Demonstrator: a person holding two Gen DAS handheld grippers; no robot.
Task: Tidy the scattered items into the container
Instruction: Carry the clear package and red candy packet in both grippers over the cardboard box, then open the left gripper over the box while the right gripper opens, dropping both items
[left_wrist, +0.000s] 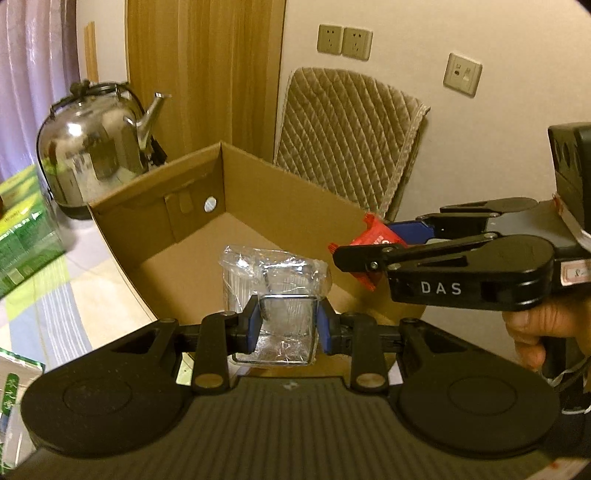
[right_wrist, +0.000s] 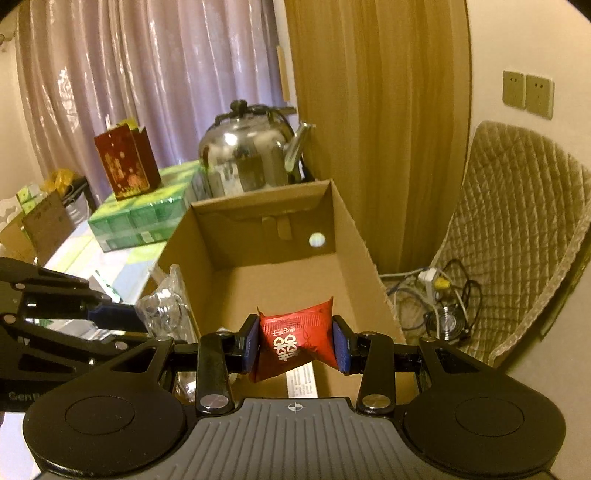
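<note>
Ahead of me, upper left: pale curtains (right_wrist: 110, 74). Centre: a wooden panel (right_wrist: 369, 110). Right: cream wall (left_wrist: 406, 37) with sockets (left_wrist: 344, 40), quilted chair (left_wrist: 343, 133) beneath. Warm, dim lighting.

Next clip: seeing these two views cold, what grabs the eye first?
Both grippers are loaded over the open cardboard box: the right gripper pinches a red packet, the left gripper a clear plastic-wrapped pack. Behind the box, a shiny steel kettle stands beside green cartons.
</note>
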